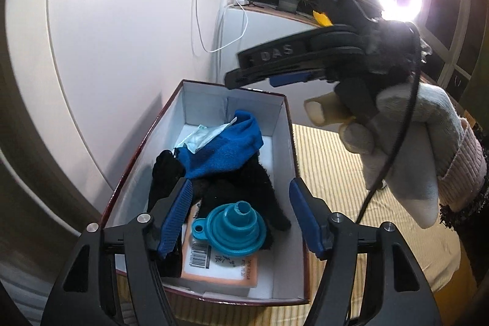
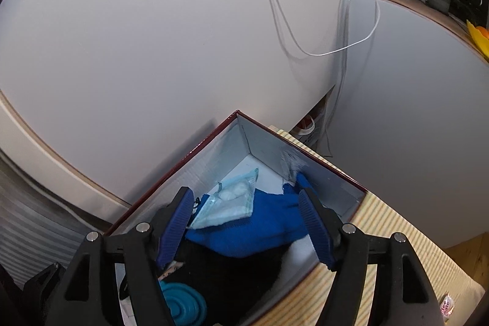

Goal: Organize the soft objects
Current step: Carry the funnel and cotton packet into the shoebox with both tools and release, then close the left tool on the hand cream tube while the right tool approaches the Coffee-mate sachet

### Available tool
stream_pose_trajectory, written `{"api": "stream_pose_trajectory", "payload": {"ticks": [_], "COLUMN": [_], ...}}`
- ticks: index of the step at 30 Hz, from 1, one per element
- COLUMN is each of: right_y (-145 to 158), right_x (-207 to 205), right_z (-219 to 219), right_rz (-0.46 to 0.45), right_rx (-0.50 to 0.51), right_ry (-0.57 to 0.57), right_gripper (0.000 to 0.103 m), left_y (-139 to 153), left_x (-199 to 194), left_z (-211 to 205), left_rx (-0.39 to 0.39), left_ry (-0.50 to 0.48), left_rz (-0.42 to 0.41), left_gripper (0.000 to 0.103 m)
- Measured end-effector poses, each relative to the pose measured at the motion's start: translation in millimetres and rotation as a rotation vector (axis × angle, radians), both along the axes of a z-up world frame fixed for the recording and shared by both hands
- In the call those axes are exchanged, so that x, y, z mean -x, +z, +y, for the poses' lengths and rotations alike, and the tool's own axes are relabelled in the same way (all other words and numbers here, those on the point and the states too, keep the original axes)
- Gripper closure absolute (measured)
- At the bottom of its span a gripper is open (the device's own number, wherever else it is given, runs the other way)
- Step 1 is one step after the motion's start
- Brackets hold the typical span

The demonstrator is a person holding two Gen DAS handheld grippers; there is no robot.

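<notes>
The open box [image 1: 284, 124] sits on a striped yellow cloth [image 1: 336, 161] against a white wall [image 1: 122, 20], already holding a blue cloth [image 1: 226, 148], black fuzzy fabric [image 1: 244, 182], a packaged face mask [image 2: 232, 200] and a teal funnel [image 1: 232, 228], apparently gathered there for sorting. Both the left gripper [image 1: 241, 216] and the right gripper [image 2: 244, 222] hover above it, jaws spread wide, gripping nothing.

The box [image 1: 284, 139] stood ahead of the left gripper's [image 1: 241, 219] fingers [image 1: 175, 219]. Inside, the funnel [image 1: 233, 229] sat between the fingers, on a fleece [image 1: 244, 182]; the cloth [image 1: 226, 148] lay beyond, the packet [image 1: 203, 136] partly on it. The right gripper [image 1: 262, 72] hung above the far wall.
</notes>
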State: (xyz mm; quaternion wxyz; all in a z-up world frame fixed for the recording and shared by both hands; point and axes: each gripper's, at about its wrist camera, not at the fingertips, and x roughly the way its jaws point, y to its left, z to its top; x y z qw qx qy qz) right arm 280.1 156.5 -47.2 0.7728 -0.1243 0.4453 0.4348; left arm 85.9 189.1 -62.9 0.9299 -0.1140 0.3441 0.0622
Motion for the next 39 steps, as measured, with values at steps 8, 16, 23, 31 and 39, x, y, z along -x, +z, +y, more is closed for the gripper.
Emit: {"api": "stream_pose_trajectory", "payload": {"ticks": [8, 16, 23, 31, 39], "right_y": [15.2, 29.8, 41.6, 14.0, -26.9], "right_x": [12.5, 25.3, 29.6, 21.1, 4.2], "right_z": [-60.4, -153.4, -264.6, -369.6, -420.8], "right_rz": [-0.02, -0.025, -0.017, 0.034, 0.104], "right_rx": [-0.036, -0.064, -0.126, -0.151, -0.145], "right_ry": [-0.037, -0.09, -0.213, -0.39, -0.482], "right_gripper": [0.035, 0.035, 0.034, 0.034, 0.034], "left_y": [9.0, 13.9, 13.9, 7.0, -11.3], "left_x": [5.4, 4.1, -2.3, -23.9, -56.6], "left_z": [-16.6, -52.2, -89.1, -138.8, -194.0], "left_rx": [0.005, 0.031, 0.064, 0.051, 0.026], "left_ry": [-0.024, -0.08, -0.145, -0.237, -0.351], "left_rz": [-0.03, -0.047, -0.041, -0.013, 0.03], "left_gripper": [0.037, 0.037, 0.037, 0.037, 0.037]}}
